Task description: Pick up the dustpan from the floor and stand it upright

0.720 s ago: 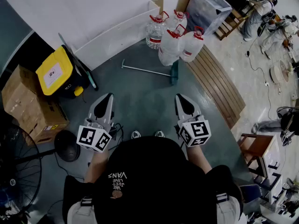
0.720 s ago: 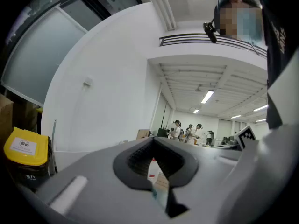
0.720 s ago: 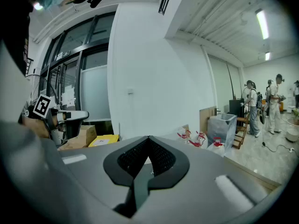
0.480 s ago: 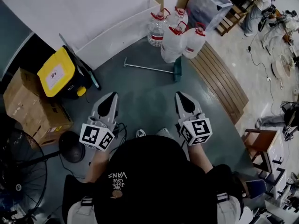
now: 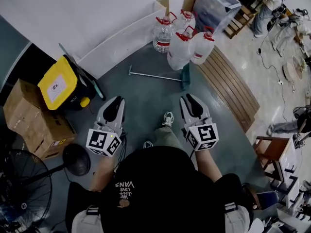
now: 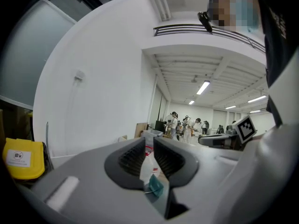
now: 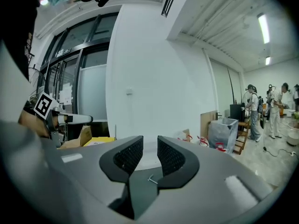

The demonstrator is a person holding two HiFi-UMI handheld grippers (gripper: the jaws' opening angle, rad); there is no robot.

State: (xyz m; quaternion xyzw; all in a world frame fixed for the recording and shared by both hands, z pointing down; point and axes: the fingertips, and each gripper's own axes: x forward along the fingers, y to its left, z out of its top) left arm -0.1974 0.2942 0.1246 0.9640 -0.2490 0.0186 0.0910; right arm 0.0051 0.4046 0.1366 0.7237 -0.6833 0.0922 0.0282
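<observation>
The dustpan (image 5: 155, 76) lies flat on the grey floor. Its long metal handle points left and its teal pan (image 5: 185, 76) lies against the water jugs. My left gripper (image 5: 115, 103) and right gripper (image 5: 187, 99) hover side by side well short of it, both pointing toward it. Each is shut to a thin slit with nothing between the jaws. Through the slit of the left gripper (image 6: 148, 146) I see the teal pan (image 6: 154, 186). The right gripper (image 7: 145, 146) frames the handle's T-shaped end (image 7: 150, 179).
Several water jugs (image 5: 182, 38) stand just behind the pan, and a slatted wooden platform (image 5: 228, 86) lies to the right. A yellow-lidded bin (image 5: 58, 79), cardboard boxes (image 5: 34, 115) and a fan (image 5: 24, 193) crowd the left. The person's shoe (image 5: 167, 118) is between the grippers.
The person's foot has stepped forward between the grippers. Both grippers have edged a little nearer the dustpan; their jaws are unchanged.
</observation>
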